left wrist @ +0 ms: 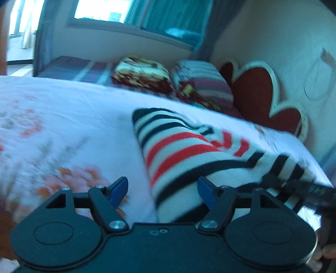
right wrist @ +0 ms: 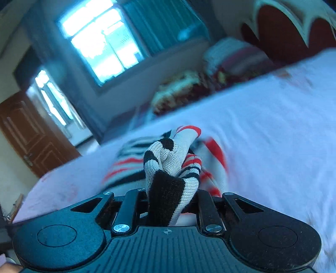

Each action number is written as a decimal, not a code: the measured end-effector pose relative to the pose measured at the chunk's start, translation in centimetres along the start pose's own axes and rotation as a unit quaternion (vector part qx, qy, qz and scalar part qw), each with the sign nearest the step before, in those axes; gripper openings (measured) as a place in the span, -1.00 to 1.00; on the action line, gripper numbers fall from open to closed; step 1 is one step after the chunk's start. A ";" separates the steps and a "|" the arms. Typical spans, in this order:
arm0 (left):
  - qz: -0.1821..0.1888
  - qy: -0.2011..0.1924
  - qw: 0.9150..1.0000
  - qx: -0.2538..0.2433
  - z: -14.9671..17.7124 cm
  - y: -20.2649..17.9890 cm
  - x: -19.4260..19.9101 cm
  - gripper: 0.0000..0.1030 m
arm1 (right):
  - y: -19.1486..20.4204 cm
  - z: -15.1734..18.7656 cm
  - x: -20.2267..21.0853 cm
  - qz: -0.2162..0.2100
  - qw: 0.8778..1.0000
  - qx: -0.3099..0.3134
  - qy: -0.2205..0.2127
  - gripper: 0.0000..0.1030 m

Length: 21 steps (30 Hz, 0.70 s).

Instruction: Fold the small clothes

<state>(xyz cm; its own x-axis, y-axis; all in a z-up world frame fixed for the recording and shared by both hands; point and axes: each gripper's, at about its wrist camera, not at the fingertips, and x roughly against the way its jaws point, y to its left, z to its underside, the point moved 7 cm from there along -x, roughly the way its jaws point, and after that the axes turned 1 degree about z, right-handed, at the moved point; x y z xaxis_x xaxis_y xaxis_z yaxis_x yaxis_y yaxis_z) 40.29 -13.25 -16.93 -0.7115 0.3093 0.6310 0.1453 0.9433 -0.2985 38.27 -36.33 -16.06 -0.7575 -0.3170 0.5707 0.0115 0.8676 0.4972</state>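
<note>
A small striped knit garment (left wrist: 189,151), white with black and red bands, lies on the white floral bedsheet (left wrist: 63,117). My left gripper (left wrist: 162,190) is open, its blue fingertips (left wrist: 119,187) wide apart, with the near end of the garment lying between them. The right gripper shows at the right edge of the left wrist view (left wrist: 294,184), at the garment's near right corner. In the right wrist view my right gripper (right wrist: 170,201) is shut on a bunched fold of the striped garment (right wrist: 168,168) and lifts it off the sheet (right wrist: 273,126).
Two folded patterned blankets (left wrist: 142,71) (left wrist: 201,82) sit at the far side of the bed, next to a red petal-shaped headboard (left wrist: 256,92). A window with teal curtains (left wrist: 147,14) is behind. A brown door (right wrist: 27,134) stands at the left.
</note>
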 end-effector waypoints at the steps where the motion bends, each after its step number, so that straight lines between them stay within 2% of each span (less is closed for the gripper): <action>1: -0.003 0.006 1.000 -0.007 0.5 -0.4 -0.5 0.38 | -1.1 1.2 -0.6 0.006 1.000 -0.014 0.019 -0.69; 3: -0.009 0.018 1.000 -0.016 1.3 -0.8 -1.4 0.46 | -2.6 2.6 -0.7 0.014 0.999 -0.034 0.031 -0.69; 6: -0.017 0.016 0.999 -0.030 1.3 -0.8 -1.5 0.46 | -2.6 2.5 0.7 0.008 0.999 -0.042 0.030 -0.68; 7: -0.016 0.018 0.999 -0.034 1.2 -0.8 -1.4 0.46 | -2.6 2.5 1.2 0.006 0.999 -0.041 0.032 -0.64; 8: -0.015 0.021 0.999 -0.037 1.1 -0.8 -1.4 0.46 | -2.8 2.5 1.6 0.001 0.998 -0.047 0.039 -0.48; 10: -0.016 0.022 0.999 -0.042 1.0 -0.7 -1.2 0.46 | -3.4 2.3 2.5 -0.006 0.997 -0.064 0.047 -0.46; 13: -0.019 0.021 0.998 -0.051 1.2 -0.8 -0.9 0.45 | -3.8 2.3 3.4 0.003 0.997 -0.056 0.049 -0.46; 15: -0.019 0.022 0.998 -0.055 1.3 -0.7 -0.8 0.46 | -3.9 2.8 3.8 0.016 0.998 -0.046 0.049 -0.49; 16: -0.018 0.023 0.998 -0.055 1.4 -0.7 -0.8 0.46 | -3.9 3.1 3.9 0.023 0.998 -0.040 0.049 -0.64; 18: -0.017 0.028 0.998 -0.054 1.5 -0.7 -0.9 0.46 | -3.9 3.8 3.7 0.033 0.997 -0.038 0.052 -0.67; 21: -0.016 0.036 0.998 -0.051 1.6 -0.5 -0.9 0.46 | -3.5 4.2 4.0 0.030 0.998 -0.035 0.050 -0.79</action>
<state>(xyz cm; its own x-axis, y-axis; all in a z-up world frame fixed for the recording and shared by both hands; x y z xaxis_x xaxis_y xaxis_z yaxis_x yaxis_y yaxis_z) 39.78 -14.15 -18.46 -0.6659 0.2841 0.6898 0.1963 0.9588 -0.2054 32.46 -39.05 -18.21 -0.6853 -0.3054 0.6612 0.1031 0.8580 0.5031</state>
